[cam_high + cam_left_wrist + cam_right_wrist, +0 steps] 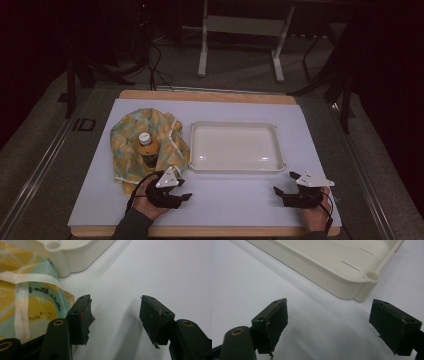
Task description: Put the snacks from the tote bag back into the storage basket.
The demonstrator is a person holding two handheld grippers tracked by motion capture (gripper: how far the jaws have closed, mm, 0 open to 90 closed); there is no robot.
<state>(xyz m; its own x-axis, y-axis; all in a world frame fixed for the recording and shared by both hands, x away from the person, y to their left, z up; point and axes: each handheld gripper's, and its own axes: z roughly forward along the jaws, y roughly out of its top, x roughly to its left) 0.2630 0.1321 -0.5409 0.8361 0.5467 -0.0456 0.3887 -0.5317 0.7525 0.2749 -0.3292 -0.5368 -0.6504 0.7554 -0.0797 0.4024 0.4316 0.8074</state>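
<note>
- High view, nearest edge: two hands, two grippers; left gripper [183, 189] just beside the cloth's near edge, right gripper [284, 184] near the tray's right corner, both low over the white mat [240, 200].
- Left gripper view: jaws wide apart, nothing between, cloth touching or just behind one jaw.
- Right gripper view: jaws equally apart over bare mat.
- Farther: one lemon-print cloth [125, 140], crumpled round one bottle [146, 147]; label unreadable.
- Beside it: one empty cream tray [235, 126].
</note>
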